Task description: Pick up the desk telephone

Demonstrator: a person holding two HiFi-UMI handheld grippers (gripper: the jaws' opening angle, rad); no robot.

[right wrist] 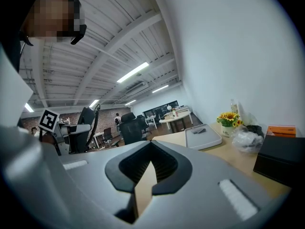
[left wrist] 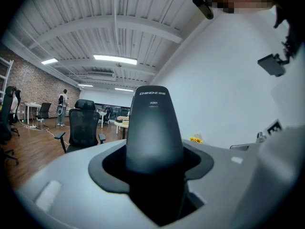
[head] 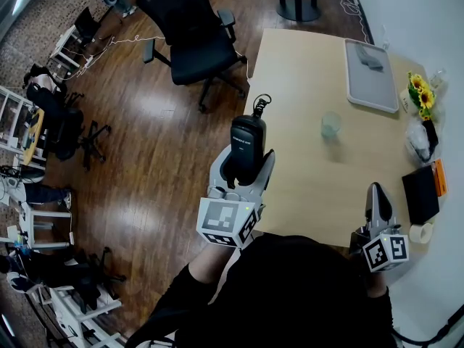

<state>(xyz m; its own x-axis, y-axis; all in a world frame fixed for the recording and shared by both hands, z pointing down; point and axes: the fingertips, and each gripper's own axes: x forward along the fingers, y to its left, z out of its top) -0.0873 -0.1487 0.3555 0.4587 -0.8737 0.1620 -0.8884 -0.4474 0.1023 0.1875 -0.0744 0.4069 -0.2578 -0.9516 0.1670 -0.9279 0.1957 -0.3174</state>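
Observation:
A black telephone handset (head: pixel 247 140) stands upright between the jaws of my left gripper (head: pixel 244 164), which is shut on it and held above the table's left front edge. A short coiled cord (head: pixel 261 106) sticks up from its top. In the left gripper view the handset (left wrist: pixel 154 128) fills the gap between the jaws, with white print near its top. My right gripper (head: pixel 376 194) is low at the table's front right, shut with nothing in it; its closed jaws (right wrist: pixel 147 170) meet on a thin seam. No telephone base shows in any view.
On the light wooden table (head: pixel 304 180) are a grey tray (head: pixel 370 75), a clear glass (head: pixel 331 124), sunflowers (head: pixel 420 93), a plastic bag (head: pixel 419 142), a black box (head: pixel 420 193) and a tape roll (head: pixel 419 233). A black office chair (head: pixel 192 35) stands left of the table.

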